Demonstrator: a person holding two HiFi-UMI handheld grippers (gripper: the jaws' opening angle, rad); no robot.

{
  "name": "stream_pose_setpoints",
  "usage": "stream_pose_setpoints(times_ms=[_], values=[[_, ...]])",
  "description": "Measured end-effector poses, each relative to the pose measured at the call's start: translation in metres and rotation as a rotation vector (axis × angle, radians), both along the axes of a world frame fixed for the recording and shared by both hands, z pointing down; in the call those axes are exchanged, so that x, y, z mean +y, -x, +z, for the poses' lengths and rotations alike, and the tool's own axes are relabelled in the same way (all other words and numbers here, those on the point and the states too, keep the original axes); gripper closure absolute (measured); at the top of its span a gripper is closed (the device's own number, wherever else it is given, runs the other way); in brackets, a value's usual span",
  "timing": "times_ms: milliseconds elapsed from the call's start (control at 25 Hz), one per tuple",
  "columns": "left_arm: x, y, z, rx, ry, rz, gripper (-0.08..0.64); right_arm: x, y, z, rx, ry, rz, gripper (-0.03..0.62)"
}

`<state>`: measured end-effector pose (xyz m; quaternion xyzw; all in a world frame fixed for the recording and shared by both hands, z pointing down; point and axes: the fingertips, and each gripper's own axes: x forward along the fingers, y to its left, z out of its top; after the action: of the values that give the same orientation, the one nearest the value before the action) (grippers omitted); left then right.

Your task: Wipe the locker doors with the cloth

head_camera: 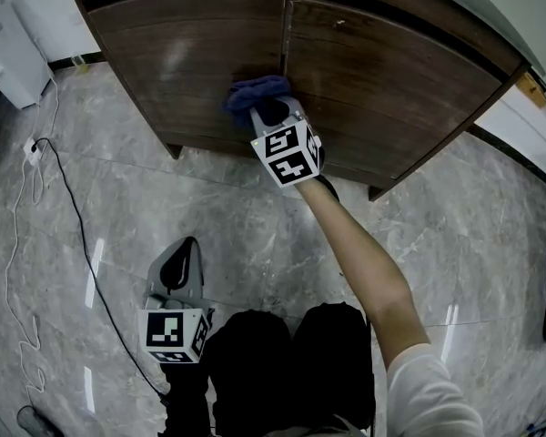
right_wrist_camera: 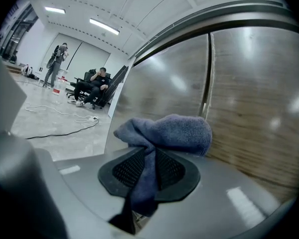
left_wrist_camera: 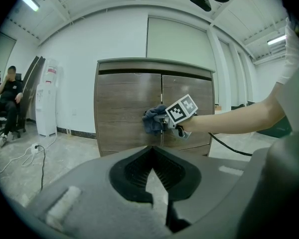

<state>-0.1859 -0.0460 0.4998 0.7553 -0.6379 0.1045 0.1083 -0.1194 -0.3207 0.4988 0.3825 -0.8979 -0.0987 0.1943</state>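
Cloth is pinched between the jaws of the right gripper. The jaws are closed on a bunched-up fold of it and stay a little apart because the fold is thick. A thin tail hangs back through them, and a fat blue lump sticks out in front. That lump looks pressed on the doors, right by the crack where the two meet, in the lower half.

I think the cloth is soft, light and floppy, so it squashes flat on the wood and will not scratch it. It is best held in the bunched middle, like now, so the lump does the rubbing and not the hard jaws. A hard rub could tug it out if the grip is weak. The doors look hard, smooth and shiny.

Left gripper hangs low over the floor, well away from the locker. Its jaws are together and hold nothing.
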Motion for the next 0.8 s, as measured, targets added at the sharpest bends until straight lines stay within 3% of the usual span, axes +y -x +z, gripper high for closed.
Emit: stream_pose_setpoints(times_ms=[240, 520, 800], values=[[-0.001, 0.001, 0.004, 0.005, 0.007, -0.004, 0.56, 0.001, 0.006, 0.046, 0.041, 0.069, -0.006, 0.518], [0.0, 0.009, 0.011, 0.001, 0.023, -0.017, 0.56, 0.002, 0.009, 0.097, 0.019, 0.181, 0.019, 0.518], [-0.005, 0.01, 0.015, 0.003, 0.032, -0.014, 0.56, 0.002, 0.013, 0.125, 0.031, 0.227, 0.016, 0.52]])
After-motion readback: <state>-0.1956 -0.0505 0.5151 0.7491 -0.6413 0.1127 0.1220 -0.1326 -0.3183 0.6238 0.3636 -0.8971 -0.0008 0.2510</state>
